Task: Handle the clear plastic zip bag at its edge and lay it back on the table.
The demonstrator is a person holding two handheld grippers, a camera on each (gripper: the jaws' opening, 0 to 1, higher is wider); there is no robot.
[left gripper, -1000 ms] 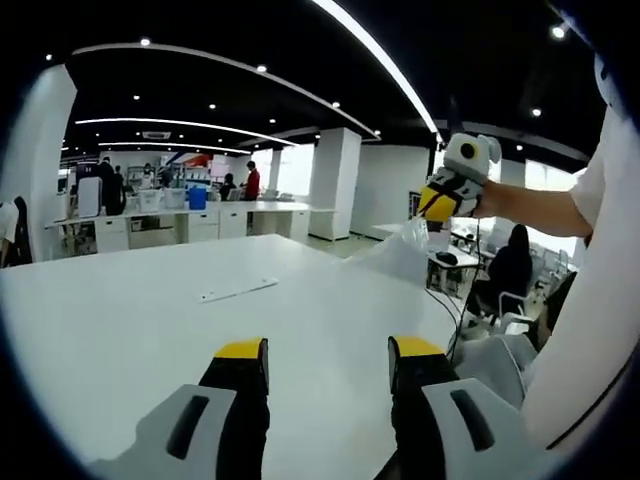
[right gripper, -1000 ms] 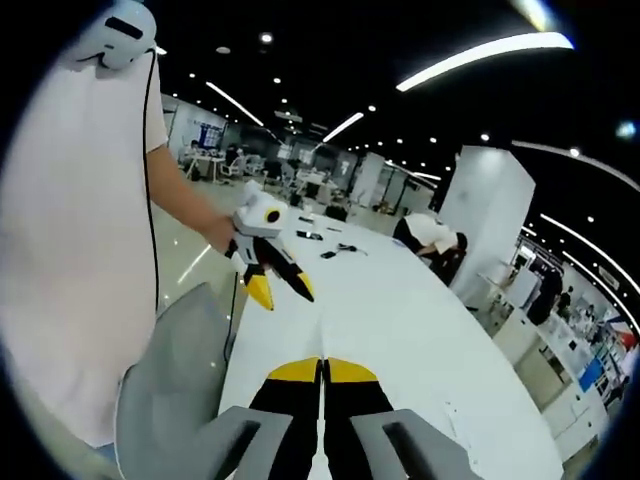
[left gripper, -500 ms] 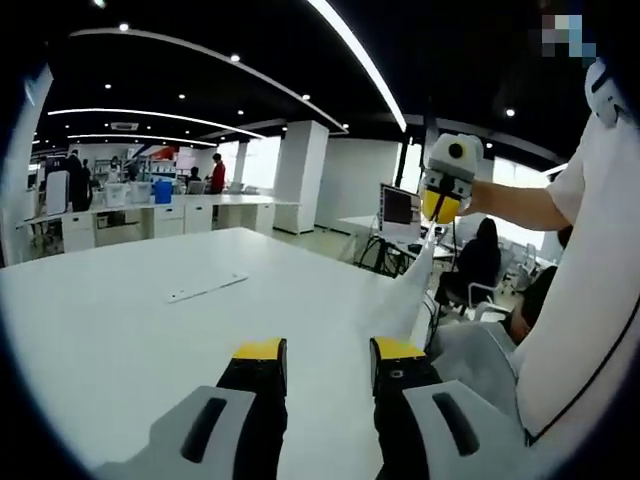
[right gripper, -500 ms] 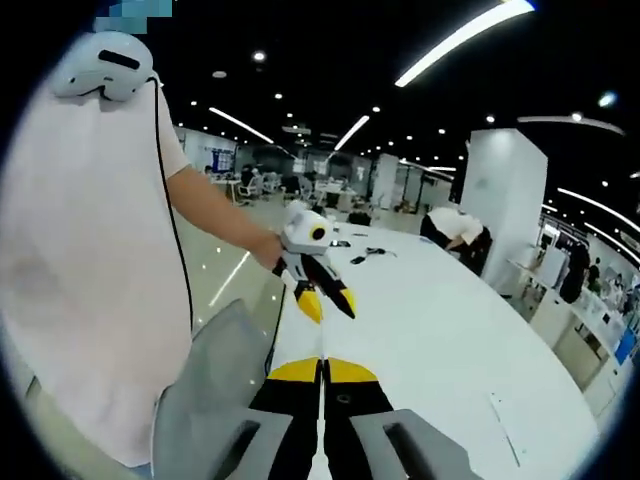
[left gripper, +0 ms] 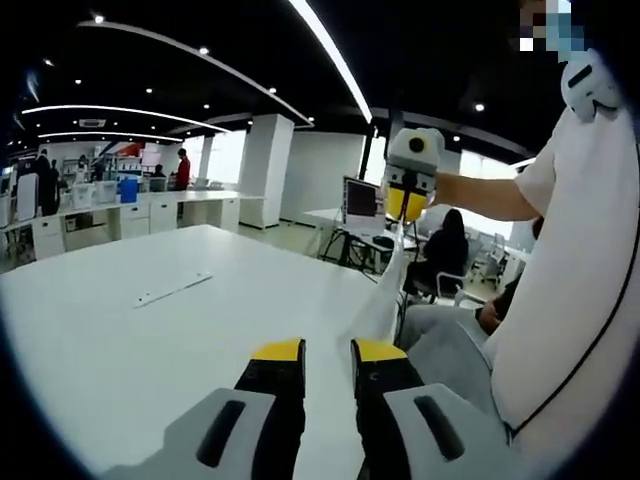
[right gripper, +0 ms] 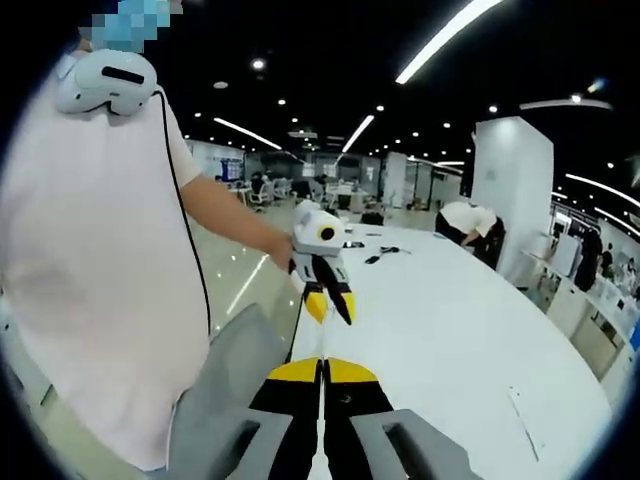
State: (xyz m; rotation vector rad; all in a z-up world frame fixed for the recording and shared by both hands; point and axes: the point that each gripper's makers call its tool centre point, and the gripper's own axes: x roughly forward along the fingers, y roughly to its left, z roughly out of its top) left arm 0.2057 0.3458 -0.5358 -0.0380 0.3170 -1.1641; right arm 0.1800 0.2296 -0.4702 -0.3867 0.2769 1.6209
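Observation:
The clear zip bag (left gripper: 388, 285) hangs down from my right gripper (left gripper: 405, 205), which is held up at arm's height, shut on the bag's top edge. Its lower end reaches the white table (left gripper: 150, 340) beside the right jaw of my left gripper (left gripper: 328, 352). The left jaws stand open with a narrow gap, and I see nothing between them. In the right gripper view, my right gripper (right gripper: 322, 370) is pressed shut on a thin edge of plastic. My left gripper (right gripper: 330, 305) points down just ahead of it.
A thin white strip (left gripper: 172, 290) lies on the table, also seen as the strip (right gripper: 523, 408). The table's edge runs close to the person's grey trousers (left gripper: 450, 350) and white shirt (right gripper: 90, 250). Desks, a monitor (left gripper: 362, 200) and people stand farther off.
My left jaws have narrowed their gap. The right gripper with the bag has come closer and more directly above the left gripper. The right gripper stays shut.

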